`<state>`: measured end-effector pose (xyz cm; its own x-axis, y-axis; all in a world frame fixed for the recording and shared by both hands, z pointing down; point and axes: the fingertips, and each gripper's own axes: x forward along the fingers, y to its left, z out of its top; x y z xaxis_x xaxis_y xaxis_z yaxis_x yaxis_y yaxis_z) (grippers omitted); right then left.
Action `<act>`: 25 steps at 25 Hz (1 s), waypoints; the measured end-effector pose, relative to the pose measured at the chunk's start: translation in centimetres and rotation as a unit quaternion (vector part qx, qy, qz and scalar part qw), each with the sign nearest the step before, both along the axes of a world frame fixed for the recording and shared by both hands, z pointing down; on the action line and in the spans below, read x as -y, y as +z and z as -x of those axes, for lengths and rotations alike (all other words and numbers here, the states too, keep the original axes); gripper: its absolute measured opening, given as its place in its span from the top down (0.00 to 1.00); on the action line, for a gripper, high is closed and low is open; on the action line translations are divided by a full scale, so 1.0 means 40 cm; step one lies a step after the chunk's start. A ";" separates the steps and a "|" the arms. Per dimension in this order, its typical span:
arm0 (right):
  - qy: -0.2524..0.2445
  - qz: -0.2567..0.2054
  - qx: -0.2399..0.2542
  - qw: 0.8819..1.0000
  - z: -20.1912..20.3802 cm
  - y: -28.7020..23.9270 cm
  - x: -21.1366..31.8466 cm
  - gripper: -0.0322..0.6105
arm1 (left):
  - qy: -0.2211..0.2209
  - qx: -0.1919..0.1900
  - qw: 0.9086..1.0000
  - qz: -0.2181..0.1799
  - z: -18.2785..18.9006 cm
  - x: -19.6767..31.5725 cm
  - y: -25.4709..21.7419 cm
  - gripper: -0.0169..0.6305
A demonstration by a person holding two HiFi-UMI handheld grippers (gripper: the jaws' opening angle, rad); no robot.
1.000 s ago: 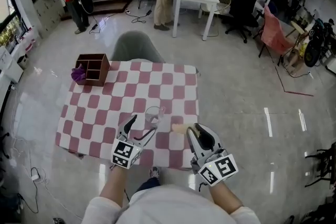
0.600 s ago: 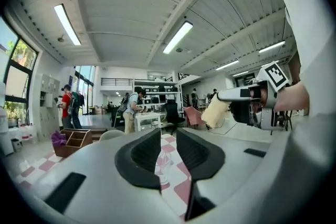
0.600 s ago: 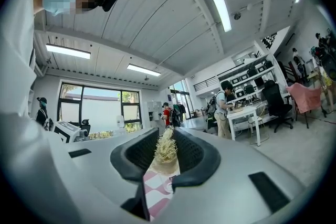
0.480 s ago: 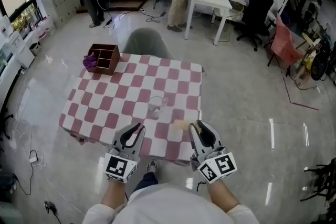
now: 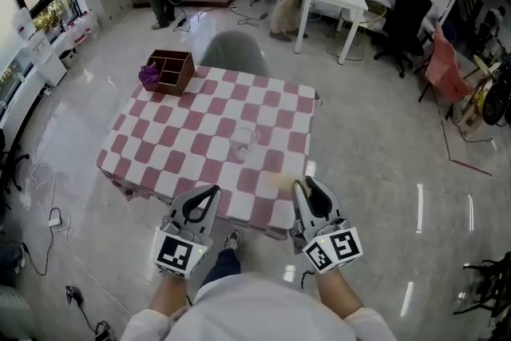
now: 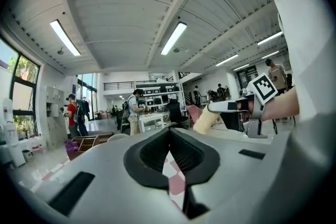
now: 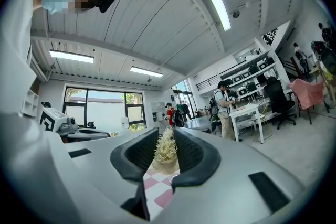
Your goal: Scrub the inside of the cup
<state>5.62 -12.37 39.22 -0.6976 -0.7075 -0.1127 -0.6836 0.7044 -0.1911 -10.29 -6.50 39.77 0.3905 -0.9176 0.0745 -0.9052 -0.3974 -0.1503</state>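
Well ahead of right gripper's (image 5: 306, 189) jaws, clamping scrubber (image 7: 166, 152), cup (image 5: 242, 144) stands on table (image 5: 200, 116).

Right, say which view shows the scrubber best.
The right gripper view: the scrubber sits close up, pinched between the right tongs. The head view shows a blurred tip; the left gripper view, its side.

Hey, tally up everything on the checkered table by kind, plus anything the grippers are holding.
glass cup: 1
wooden divided box: 1
purple cloth, in the box: 1
fibrous scrubber, in the right gripper: 1
Total: 4
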 end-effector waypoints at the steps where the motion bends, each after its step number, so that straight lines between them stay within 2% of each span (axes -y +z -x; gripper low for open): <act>1: -0.001 0.001 -0.001 1.000 -0.003 0.002 -0.004 0.79 | 0.001 -0.001 1.000 -0.001 -0.006 -0.004 -0.006 0.92; 13: -0.006 -0.002 -0.008 1.000 -0.010 0.009 -0.016 0.79 | -0.008 0.024 1.000 -0.002 -0.017 -0.019 -0.023 0.92; 25: -0.010 -0.009 -0.017 1.000 0.011 0.005 0.000 0.79 | -0.019 0.022 1.000 0.005 -0.005 -0.001 -0.012 0.92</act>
<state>5.18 -12.39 39.40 -0.7159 -0.6908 -0.1014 -0.6746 0.7218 -0.1546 -10.10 -6.45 39.27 0.3511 -0.9309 0.1004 -0.9124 -0.3643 -0.1865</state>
